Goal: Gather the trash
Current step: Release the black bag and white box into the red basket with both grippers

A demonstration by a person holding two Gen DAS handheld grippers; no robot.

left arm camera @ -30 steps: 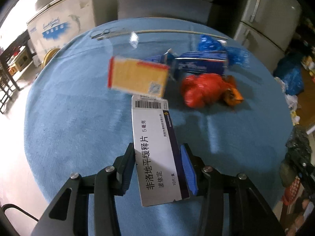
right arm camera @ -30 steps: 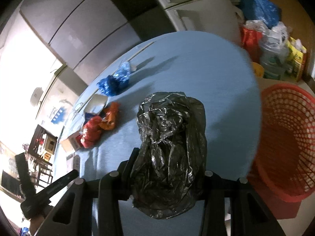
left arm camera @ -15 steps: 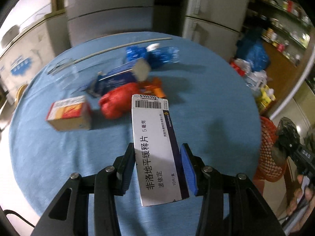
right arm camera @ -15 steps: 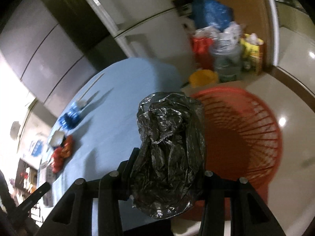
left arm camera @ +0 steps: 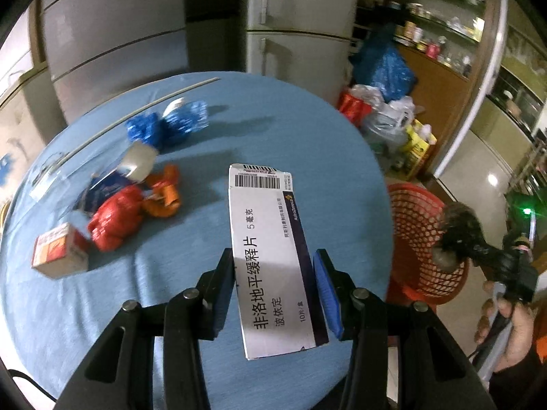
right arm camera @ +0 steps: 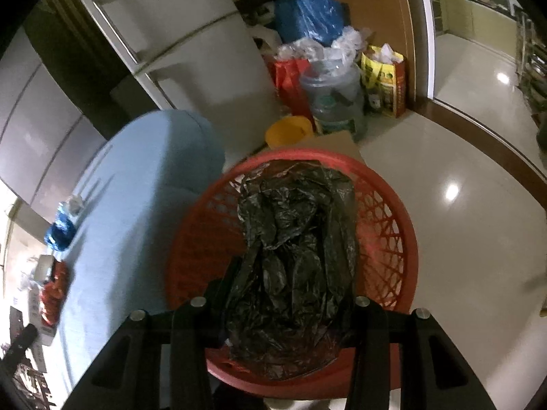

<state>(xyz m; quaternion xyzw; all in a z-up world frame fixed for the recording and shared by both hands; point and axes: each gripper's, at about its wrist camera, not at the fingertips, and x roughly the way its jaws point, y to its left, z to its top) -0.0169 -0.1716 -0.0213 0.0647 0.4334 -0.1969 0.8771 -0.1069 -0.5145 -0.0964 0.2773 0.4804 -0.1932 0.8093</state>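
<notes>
My left gripper (left arm camera: 275, 290) is shut on a white medicine box (left arm camera: 270, 253) and holds it above the blue round table (left arm camera: 280, 143). My right gripper (right arm camera: 287, 294) is shut on a crumpled black plastic bag (right arm camera: 294, 249) and holds it over the red mesh basket (right arm camera: 393, 239), which stands on the floor beside the table. In the left wrist view the basket (left arm camera: 420, 235) shows at right, with the right gripper (left arm camera: 458, 235) and its black bag over it. On the table lie a red wrapper (left arm camera: 116, 222), an orange wrapper (left arm camera: 164, 194), blue wrappers (left arm camera: 167, 126) and a small orange box (left arm camera: 58, 253).
Grey fridges (left arm camera: 301, 20) stand behind the table. Bags, a large water bottle (right arm camera: 335, 102) and a yellow bowl (right arm camera: 289, 131) crowd the floor beyond the basket. A thin stick (left arm camera: 136, 109) lies along the table's far edge. Tiled floor (right arm camera: 461, 205) lies to the right.
Both grippers swung right. The right one carried the black bag from above the table to over the red basket. The left one, still holding the box, now faces the table's right side.
</notes>
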